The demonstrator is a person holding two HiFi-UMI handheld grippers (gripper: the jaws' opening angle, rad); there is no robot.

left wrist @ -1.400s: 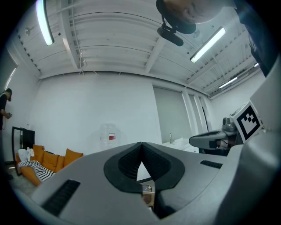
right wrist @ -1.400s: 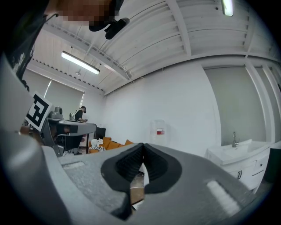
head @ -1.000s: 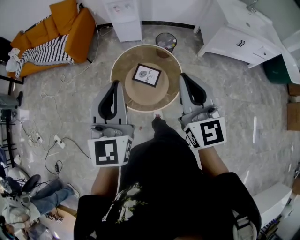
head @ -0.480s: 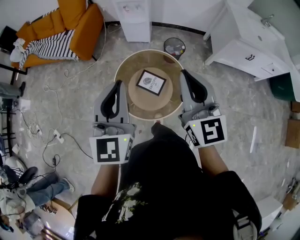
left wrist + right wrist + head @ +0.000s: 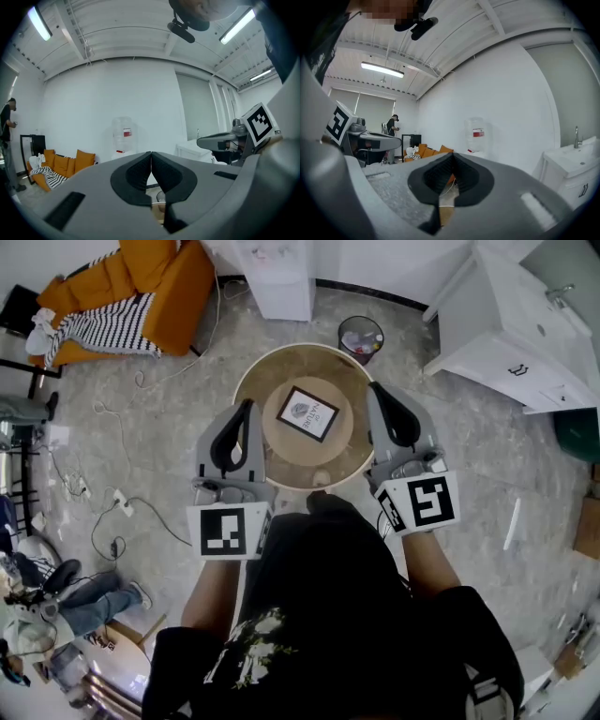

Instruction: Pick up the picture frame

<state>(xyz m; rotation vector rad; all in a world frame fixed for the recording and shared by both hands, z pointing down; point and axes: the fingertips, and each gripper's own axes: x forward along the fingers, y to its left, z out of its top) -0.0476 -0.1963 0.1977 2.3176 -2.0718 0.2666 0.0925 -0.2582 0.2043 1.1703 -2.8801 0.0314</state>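
A black picture frame [image 5: 307,413] with a white print lies flat on the raised middle disc of a round wooden table [image 5: 251,381] in the head view. My left gripper [image 5: 245,410] hangs over the table's left rim, shut with nothing in it. Over the right rim is my right gripper [image 5: 379,393], also shut and empty. Both point forward, one on each side of the frame and well above it. In the left gripper view the black pads [image 5: 140,173] meet in a thin line. The right gripper view shows its pads [image 5: 440,176] pressed together too.
A wire waste bin [image 5: 361,336] stands just behind the table. An orange sofa [image 5: 141,287] with a striped blanket is at the back left, cables [image 5: 103,512] trail over the floor at left. A water dispenser [image 5: 277,273] and a white sink cabinet [image 5: 511,324] line the back wall.
Both grippers and the person have moved forward towards the table. The jaw tips, which were short of the rim, now flank the frame. Both stay shut.
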